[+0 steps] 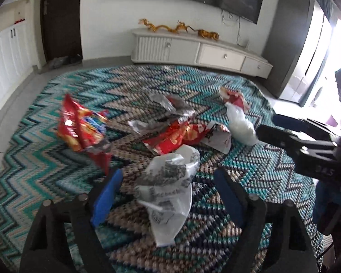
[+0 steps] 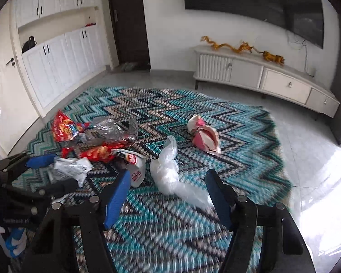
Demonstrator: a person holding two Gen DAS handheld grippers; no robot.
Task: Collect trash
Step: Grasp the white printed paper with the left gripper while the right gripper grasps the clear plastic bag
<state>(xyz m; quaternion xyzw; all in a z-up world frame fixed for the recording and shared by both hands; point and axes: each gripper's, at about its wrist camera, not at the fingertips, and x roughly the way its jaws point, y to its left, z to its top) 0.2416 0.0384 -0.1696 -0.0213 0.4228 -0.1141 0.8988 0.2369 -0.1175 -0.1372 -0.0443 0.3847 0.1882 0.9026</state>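
Observation:
Trash lies on a zigzag rug (image 1: 45, 159). In the left wrist view my left gripper (image 1: 168, 177) is open, its blue fingers either side of a printed white plastic bag (image 1: 170, 182), not touching it. A red snack bag (image 1: 81, 125), silver foil wrappers (image 1: 168, 104), a flat red wrapper (image 1: 175, 136) and a red-white paper piece (image 1: 234, 96) lie beyond. My right gripper (image 2: 168, 177) is open around a clear plastic bag (image 2: 168, 170). It also shows in the left wrist view (image 1: 241, 125), with the right gripper's black body at its right.
A white paper cup (image 2: 137, 170) lies left of the clear bag, a pink crumpled carton (image 2: 204, 136) behind it. A low white TV cabinet (image 2: 261, 75) stands at the far wall, white cupboards (image 2: 56, 56) at the left, a dark door (image 2: 129, 22) between. Tile floor surrounds the rug.

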